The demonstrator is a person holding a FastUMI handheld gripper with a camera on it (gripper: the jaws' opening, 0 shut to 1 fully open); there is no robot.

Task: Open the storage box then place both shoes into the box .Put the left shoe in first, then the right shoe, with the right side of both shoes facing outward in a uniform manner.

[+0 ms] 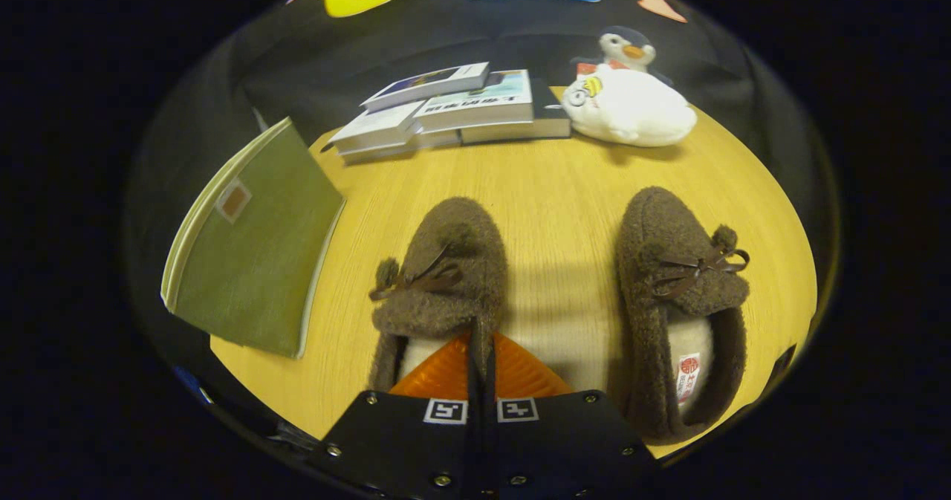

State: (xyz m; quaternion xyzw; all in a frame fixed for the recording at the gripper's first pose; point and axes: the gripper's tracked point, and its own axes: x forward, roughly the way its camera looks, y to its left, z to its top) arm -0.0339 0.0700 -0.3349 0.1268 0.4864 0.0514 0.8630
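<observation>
Two brown shoes on wooden table (pixel 565 180). Gripper (pixel 481 351) pinching right collar wall of left shoe (pixel 438 277), fingers pressed together on it, likely for lifting. Right shoe (pixel 683 292) apart. Green storage box (pixel 252 247) beside left shoe, apparently closed.

Well beyond the fingers, a spread of books (pixel 453 110) is laid flat at the far edge of the wooden table (pixel 557 180). To their right, a white plush toy (pixel 631 110) is set, with a penguin toy (pixel 628 48) just behind it.
</observation>
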